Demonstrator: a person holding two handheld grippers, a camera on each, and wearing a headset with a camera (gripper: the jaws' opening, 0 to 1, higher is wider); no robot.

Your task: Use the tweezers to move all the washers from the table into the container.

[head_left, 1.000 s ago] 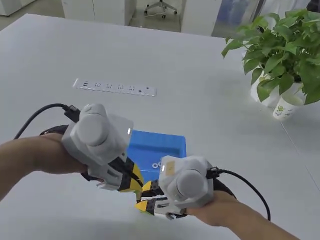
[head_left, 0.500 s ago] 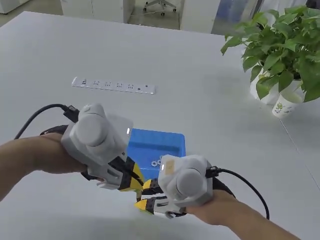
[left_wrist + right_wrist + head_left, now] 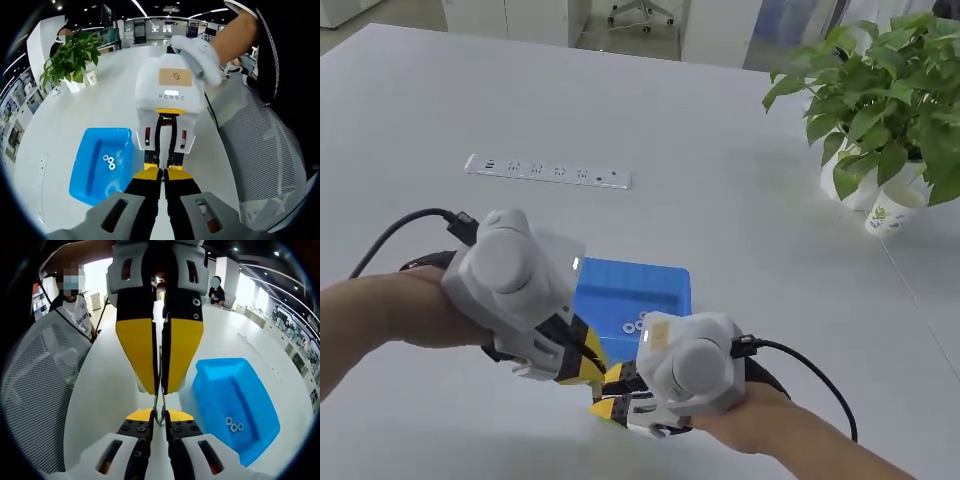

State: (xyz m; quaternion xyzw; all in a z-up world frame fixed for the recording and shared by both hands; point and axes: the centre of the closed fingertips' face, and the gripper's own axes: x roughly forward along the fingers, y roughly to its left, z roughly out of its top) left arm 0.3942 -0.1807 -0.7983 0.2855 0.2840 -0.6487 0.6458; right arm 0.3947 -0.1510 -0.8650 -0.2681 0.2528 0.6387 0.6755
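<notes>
1. Left gripper (image 3: 163, 175) stays put, jaws pressed together on the thin metal tweezers (image 3: 160, 407).
2. Blue plastic container (image 3: 665, 285) on the white tabletop (image 3: 720, 200) holds three small metal washers (image 3: 109, 161), as before.
3. Right gripper (image 3: 160, 416), barely lower, closes on the tweezers' end; likely a handover, no pick underway.

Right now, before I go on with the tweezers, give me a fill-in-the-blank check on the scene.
1. The container is ___ in colour.
2. ___ washers lie inside it.
3. In the right gripper view, the tweezers run between the left gripper's ___ jaws.
4. At the far right of the table stands a potted ___.

Missing words: blue; three; yellow; plant.
</notes>
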